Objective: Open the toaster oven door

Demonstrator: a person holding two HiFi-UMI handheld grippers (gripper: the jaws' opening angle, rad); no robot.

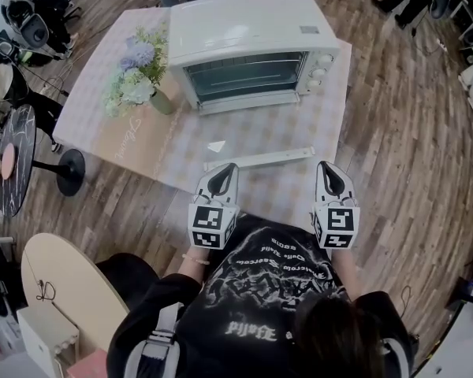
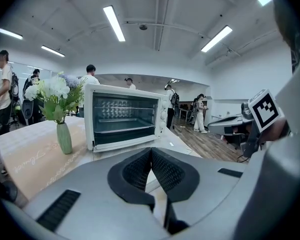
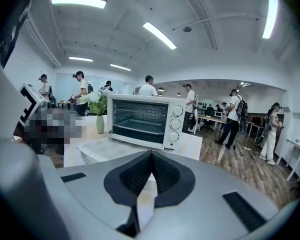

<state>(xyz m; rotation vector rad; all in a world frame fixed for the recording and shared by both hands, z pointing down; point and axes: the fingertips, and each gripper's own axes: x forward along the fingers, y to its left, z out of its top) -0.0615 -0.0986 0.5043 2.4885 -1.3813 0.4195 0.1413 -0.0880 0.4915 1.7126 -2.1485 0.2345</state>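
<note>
Two grippers face one toaster oven, one vase.

White toaster oven upright on table, glass door closed.

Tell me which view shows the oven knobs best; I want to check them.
Right gripper view: the three knobs face the camera, distinct. Head view shows knobs small, from above; left gripper view sees them nearly edge-on.

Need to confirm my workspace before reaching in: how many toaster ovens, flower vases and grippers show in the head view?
Toaster oven: 1
Flower vase: 1
Grippers: 2, left gripper and right gripper, both with jaws shut and empty
Total: 4
</note>
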